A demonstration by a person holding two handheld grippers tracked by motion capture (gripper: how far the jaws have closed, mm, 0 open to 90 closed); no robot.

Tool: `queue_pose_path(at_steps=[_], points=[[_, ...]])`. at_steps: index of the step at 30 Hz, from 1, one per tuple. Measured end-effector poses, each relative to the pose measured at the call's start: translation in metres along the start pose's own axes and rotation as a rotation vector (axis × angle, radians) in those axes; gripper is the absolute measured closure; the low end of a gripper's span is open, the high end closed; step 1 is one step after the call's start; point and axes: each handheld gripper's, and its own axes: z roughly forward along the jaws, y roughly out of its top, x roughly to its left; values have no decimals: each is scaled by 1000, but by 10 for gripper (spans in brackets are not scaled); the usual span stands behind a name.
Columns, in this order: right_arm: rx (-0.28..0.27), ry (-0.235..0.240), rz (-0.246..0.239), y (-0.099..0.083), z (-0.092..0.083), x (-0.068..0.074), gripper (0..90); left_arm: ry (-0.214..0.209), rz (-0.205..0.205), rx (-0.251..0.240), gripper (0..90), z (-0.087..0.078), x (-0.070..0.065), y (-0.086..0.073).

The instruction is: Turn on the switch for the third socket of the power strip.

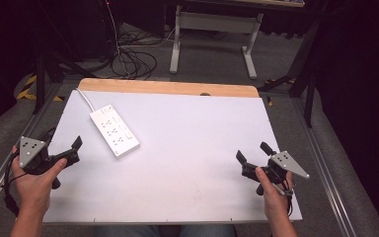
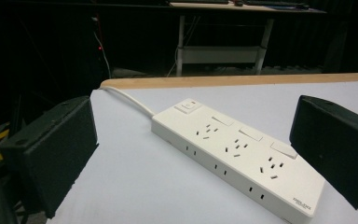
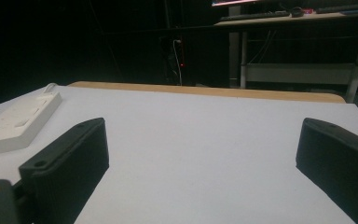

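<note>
Power strip (image 1: 114,131), white with three outlet groups and a switch at its far end, lies flat on the white table (image 1: 192,148), angled across the left half with its cord (image 1: 84,97) running off toward the wooden back edge. From where I stand, the left gripper (image 1: 61,148) hovers just beside the strip's near end, jaws spread wide and holding nothing. The left gripper view looks straight down the strip's length, with the rocker switch (image 2: 189,107) at the far end. The right gripper (image 1: 254,154) sits well apart on the right side of the table, also spread open and empty over bare surface.

The work looks barely started, and the left hand seems the one to go first. To do it well, I'd say bring the jaws square across the strip's narrow width rather than its length, low enough to catch the side walls, and close near the middle so it doesn't pivot. Mind the cord: it may drag or twist the strip if lifted quickly.
</note>
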Motion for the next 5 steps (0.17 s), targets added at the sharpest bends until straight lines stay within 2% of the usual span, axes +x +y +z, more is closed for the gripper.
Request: queue_pose_path(at_steps=[5], points=[[2, 1, -1, 0, 0, 0, 28, -7, 2, 4, 13, 1, 0, -1]])
